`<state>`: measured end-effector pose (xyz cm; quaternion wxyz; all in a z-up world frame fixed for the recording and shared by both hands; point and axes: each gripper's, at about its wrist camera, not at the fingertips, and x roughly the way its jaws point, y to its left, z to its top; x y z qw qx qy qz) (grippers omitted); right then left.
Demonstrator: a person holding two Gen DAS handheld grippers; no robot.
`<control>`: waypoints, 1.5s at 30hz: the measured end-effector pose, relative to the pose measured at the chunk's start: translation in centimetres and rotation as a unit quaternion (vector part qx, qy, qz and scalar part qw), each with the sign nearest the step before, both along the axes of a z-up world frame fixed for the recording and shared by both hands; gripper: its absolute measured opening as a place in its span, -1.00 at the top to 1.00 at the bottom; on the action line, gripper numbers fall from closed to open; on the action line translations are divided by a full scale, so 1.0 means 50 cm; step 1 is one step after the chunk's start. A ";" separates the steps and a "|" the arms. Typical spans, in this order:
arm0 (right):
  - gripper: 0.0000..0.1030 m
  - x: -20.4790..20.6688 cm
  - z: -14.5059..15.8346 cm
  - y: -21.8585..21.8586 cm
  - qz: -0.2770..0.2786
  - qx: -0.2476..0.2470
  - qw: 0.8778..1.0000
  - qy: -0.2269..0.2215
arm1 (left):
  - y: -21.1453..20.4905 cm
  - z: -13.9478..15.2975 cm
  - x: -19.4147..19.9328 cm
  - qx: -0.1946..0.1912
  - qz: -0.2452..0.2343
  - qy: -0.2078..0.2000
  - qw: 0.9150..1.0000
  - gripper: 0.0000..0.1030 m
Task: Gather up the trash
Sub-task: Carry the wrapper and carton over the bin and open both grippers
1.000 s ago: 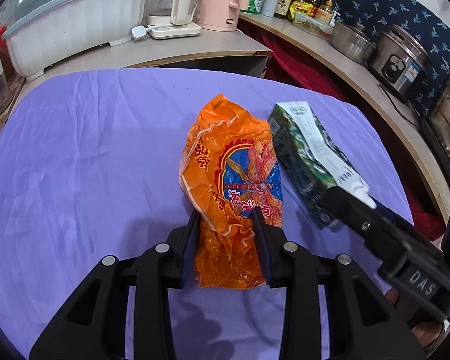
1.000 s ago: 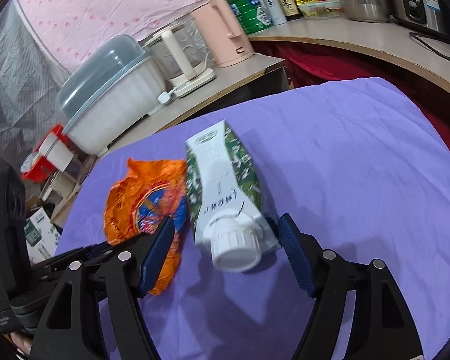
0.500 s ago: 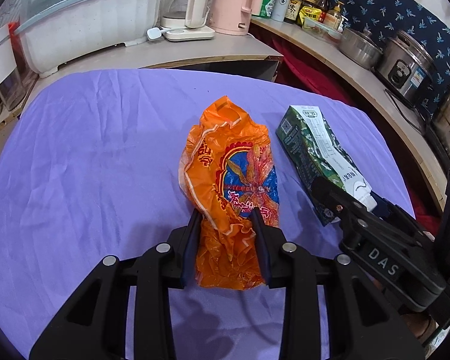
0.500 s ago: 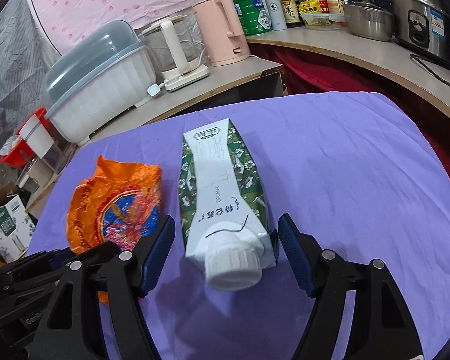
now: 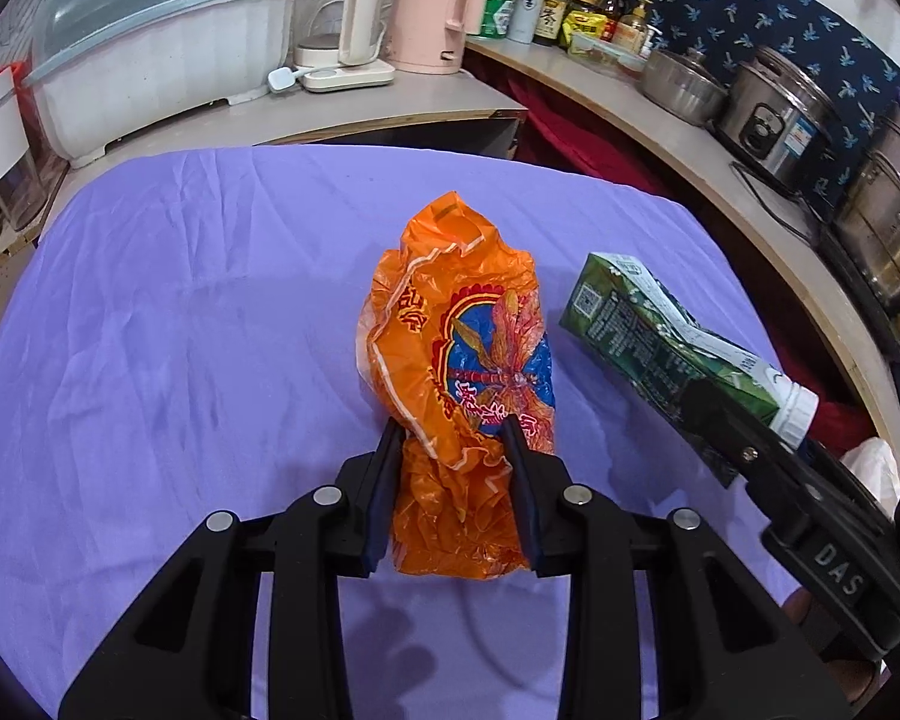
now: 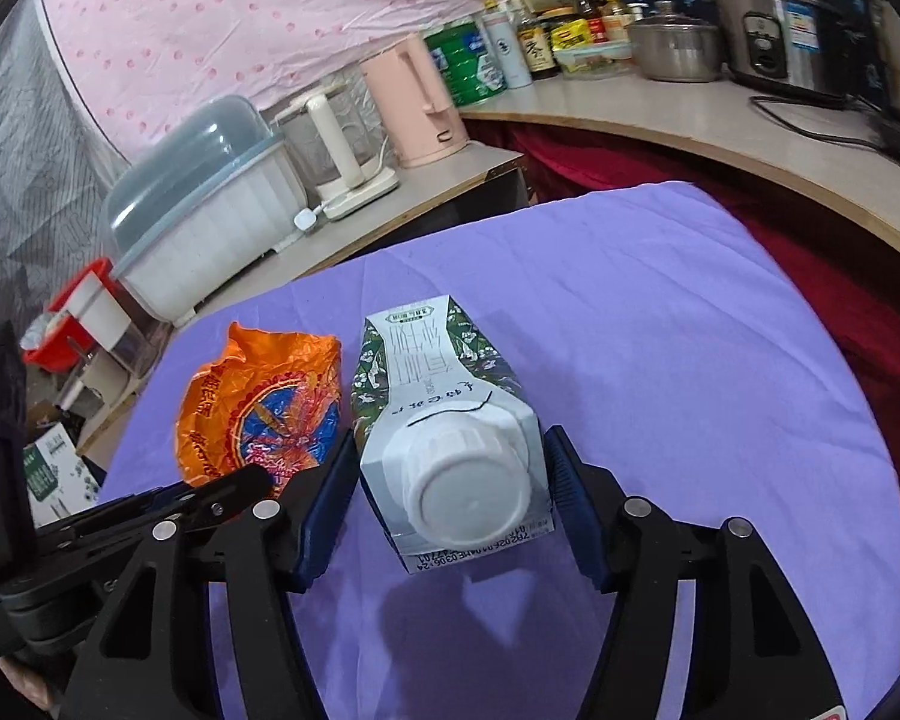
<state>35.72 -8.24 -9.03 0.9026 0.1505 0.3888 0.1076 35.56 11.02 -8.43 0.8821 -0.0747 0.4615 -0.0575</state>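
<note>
My left gripper (image 5: pixel 453 450) is shut on the near end of a crumpled orange snack bag (image 5: pixel 468 360) and holds it just above the purple cloth (image 5: pixel 180 330). My right gripper (image 6: pixel 450 468) is shut on the cap end of a green and white carton (image 6: pixel 438 396) with a white screw cap, lifted off the cloth. The carton also shows in the left wrist view (image 5: pixel 666 342), right of the bag. The bag also shows in the right wrist view (image 6: pixel 264 402), left of the carton.
A counter behind the table holds a white dish rack with a clear lid (image 5: pixel 150 42), a glass kettle (image 5: pixel 342 30) and a pink kettle (image 5: pixel 432 12). Pots and cookers (image 5: pixel 780 108) line the curved counter at right. Red cloth hangs below it.
Both grippers have risen with their items. The right gripper has closed onto the carton's sides and lifted its cap end. The bag stays pinched in the left gripper.
</note>
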 end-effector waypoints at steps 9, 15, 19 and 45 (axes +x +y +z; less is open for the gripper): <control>-0.16 -0.181 0.071 -0.105 -0.061 0.021 0.998 -0.025 | -0.107 0.063 -0.133 -0.002 -0.059 -0.019 0.998 0.39; -0.16 -0.311 0.108 -0.180 -0.102 0.030 0.993 -0.043 | -0.201 0.102 -0.234 -0.004 -0.107 -0.031 0.994 0.39; -0.16 -0.392 0.124 -0.232 -0.131 0.036 0.989 -0.052 | -0.257 0.119 -0.291 -0.009 -0.133 -0.036 0.990 0.39; -0.16 -0.734 0.110 -0.541 -0.307 0.039 0.948 -0.074 | -0.563 0.140 -0.475 0.004 -0.263 -0.037 0.964 0.39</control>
